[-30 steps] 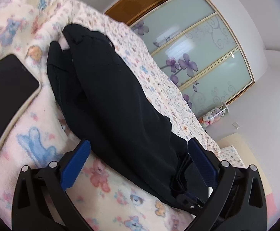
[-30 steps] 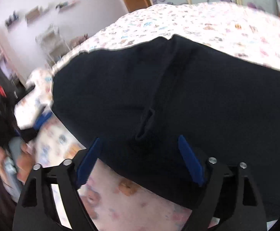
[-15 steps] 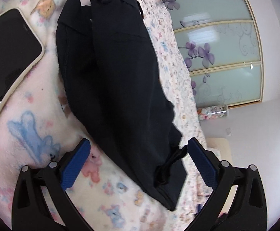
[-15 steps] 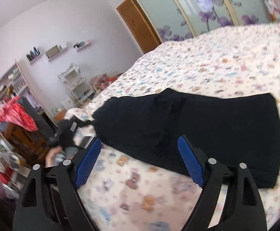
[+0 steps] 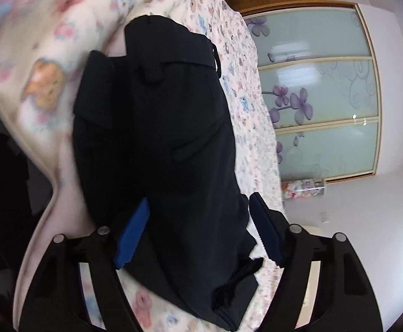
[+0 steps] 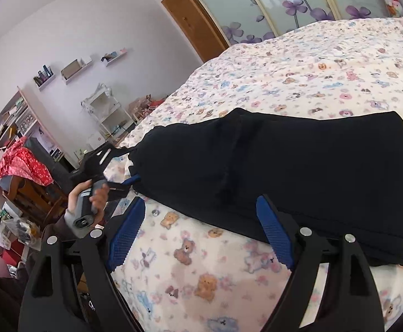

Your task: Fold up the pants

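Black pants folded flat on bed with bear-print cover; lying ahead of right tongs, beyond their blue pads; right tongs gaping wide, nothing between them, clear of cloth. Left tongs set astride near end of pants; jaws just closing in, fabric between pads; grip not yet confirmed. Gloved hand gripping left tongs at left end of pants.
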A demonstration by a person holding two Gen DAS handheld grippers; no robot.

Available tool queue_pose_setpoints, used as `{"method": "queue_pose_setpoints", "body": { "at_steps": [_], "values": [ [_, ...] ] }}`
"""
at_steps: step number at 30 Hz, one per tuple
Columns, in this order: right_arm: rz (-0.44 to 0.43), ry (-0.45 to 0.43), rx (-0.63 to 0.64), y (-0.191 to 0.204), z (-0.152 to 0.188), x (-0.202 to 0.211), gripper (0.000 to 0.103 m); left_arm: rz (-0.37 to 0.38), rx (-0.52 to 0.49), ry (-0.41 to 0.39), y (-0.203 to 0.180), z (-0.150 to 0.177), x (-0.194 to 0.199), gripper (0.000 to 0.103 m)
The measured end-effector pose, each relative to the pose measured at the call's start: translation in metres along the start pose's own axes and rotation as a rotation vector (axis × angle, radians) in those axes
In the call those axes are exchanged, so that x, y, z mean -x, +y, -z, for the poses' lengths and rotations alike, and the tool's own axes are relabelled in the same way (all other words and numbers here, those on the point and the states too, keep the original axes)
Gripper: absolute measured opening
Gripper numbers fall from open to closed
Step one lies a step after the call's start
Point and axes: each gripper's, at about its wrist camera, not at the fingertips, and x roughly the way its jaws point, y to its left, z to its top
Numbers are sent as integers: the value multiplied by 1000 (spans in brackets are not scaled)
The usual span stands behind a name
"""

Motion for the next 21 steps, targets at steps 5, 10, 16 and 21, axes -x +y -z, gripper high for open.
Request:
{"method": "queue_pose_setpoints", "body": {
  "at_steps": [5, 10, 16, 21],
  "values": [
    [-1, 35, 17, 2, 3, -4, 85, -93, 20, -67, 0, 8, 10, 57],
    [-2, 34, 12, 1, 3, -4, 85, -155, -48, -98, -10, 23, 17, 66],
    [12, 37, 28, 2, 6, -7, 85, -143, -6, -94, 1, 2, -2, 22],
    [33, 52, 5, -9, 8, -9, 85, -131, -165, -177, -24, 30, 31, 9]
  ]
}}
